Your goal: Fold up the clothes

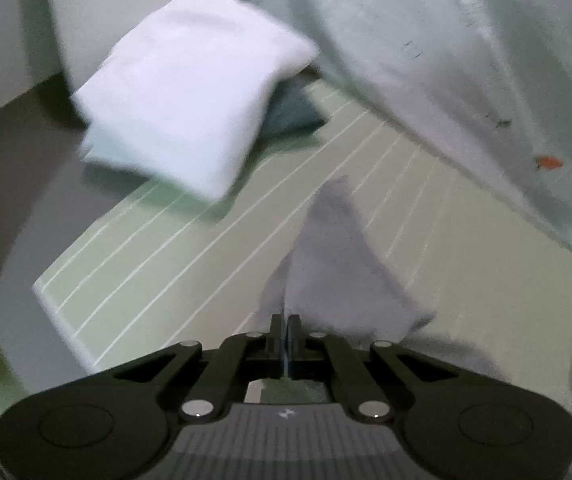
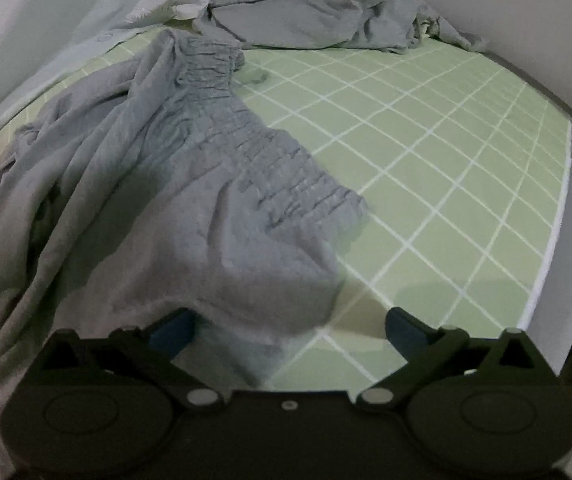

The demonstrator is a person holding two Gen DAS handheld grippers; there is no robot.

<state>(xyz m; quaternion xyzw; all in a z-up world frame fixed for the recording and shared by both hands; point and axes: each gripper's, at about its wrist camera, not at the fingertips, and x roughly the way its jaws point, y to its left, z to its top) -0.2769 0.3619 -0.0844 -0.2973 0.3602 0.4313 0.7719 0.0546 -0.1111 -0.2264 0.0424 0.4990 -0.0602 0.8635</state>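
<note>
A grey garment with a shirred, gathered band (image 2: 190,184) lies spread on the green gridded mat (image 2: 446,168). My left gripper (image 1: 285,332) is shut on a corner of this grey cloth (image 1: 326,248), which rises from the pinched jaws in a tented fold above the mat (image 1: 190,272). My right gripper (image 2: 292,326) stands open wide just over the garment's near edge; the cloth lies between its blue pads (image 2: 172,330) without being pressed.
A folded white cloth (image 1: 190,96) rests on a folded dark one (image 1: 292,112) at the mat's far end. A pale printed sheet (image 1: 466,60) hangs along the right. More crumpled grey clothes (image 2: 318,8) lie heaped at the mat's far side.
</note>
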